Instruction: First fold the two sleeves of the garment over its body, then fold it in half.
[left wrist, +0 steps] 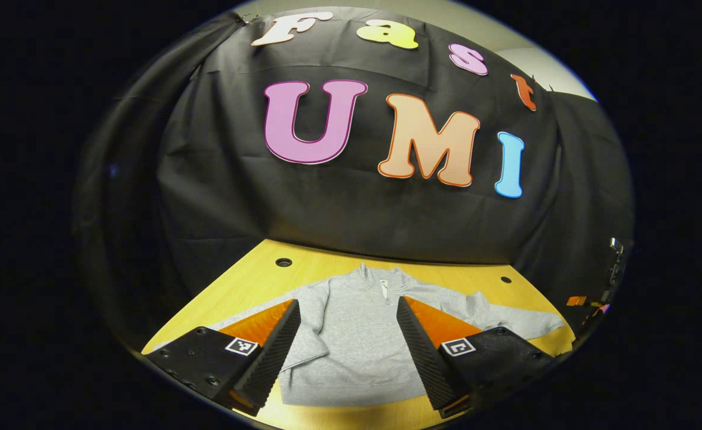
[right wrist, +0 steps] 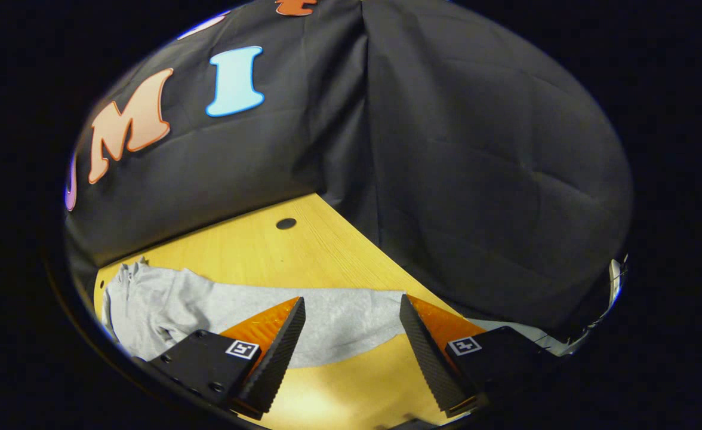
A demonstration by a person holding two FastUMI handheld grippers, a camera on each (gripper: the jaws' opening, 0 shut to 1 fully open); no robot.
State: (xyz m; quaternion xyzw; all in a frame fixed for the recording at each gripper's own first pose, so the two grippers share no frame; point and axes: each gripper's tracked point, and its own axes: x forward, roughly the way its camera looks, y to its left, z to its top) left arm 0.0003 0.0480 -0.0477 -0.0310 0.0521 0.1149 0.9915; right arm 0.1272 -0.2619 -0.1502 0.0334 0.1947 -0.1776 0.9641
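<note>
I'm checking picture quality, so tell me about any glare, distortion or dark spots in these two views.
Left gripper view: fisheye bends the table edges; grey garment evenly lit and sharp. Right gripper view: bright glare on the table between the open fingers, far sleeve sharp.

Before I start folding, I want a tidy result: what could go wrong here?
The sleeve runs out toward the table edge by the booth wall; it could slip off when pulled. Both tools are open above the sweatshirt; pinching the sleeve may also catch the body fabric beneath and drag the whole garment askew.
</note>
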